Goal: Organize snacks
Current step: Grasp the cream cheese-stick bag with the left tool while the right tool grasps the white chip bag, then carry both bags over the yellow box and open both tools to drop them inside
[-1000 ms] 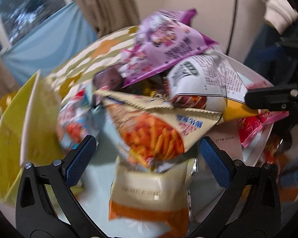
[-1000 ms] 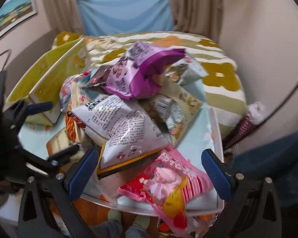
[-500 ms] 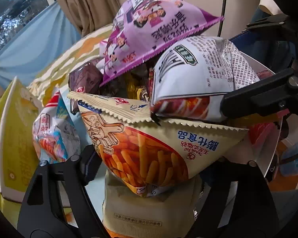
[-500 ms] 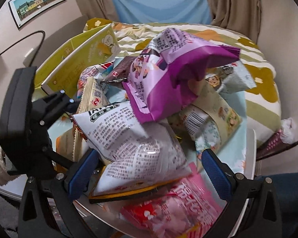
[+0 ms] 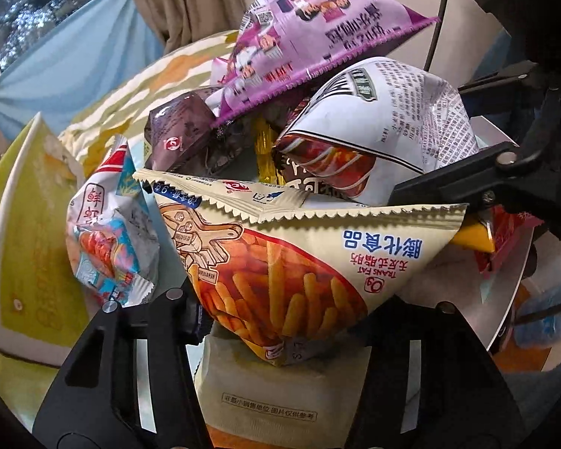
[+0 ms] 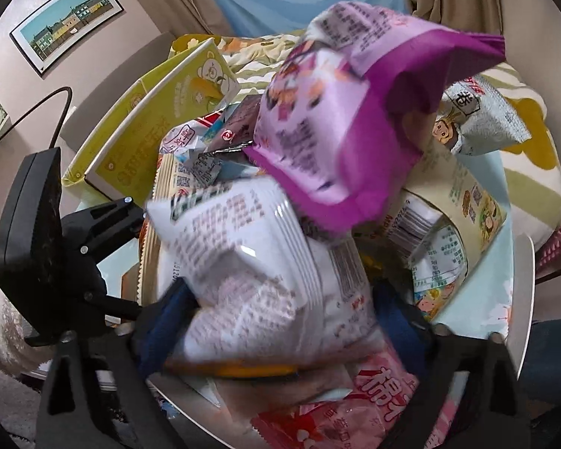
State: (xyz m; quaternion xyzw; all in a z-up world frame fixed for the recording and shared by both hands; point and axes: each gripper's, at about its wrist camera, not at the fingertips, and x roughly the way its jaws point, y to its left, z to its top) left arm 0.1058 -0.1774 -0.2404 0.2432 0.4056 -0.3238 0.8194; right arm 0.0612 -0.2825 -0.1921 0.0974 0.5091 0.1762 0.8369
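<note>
Both tools have advanced and closed: left tool (image 5: pixel 280 321) grips the fries bag (image 5: pixel 299 262), right tool (image 6: pixel 280 318) grips the white bag (image 6: pixel 250 262); sorting begins.

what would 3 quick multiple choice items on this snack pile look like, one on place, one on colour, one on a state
1. Where does the purple bag sit?
A. on top of the pile
B. flat under the yellow box
C. on the floor

2. What colour is the box beside the pile?
A. black
B. yellow
C. red

3. How does the left tool stand to the fries bag?
A. far from it, pointing at the window
B. its fingers either side of the bag's lower part
C. clamped on the purple bag

Key:
1 A, it rests above the white bag and the other packs.
2 B, its panels are yellow with a white edge.
3 B, the bag fills the gap between the black fingers; actual contact is hidden.
</note>
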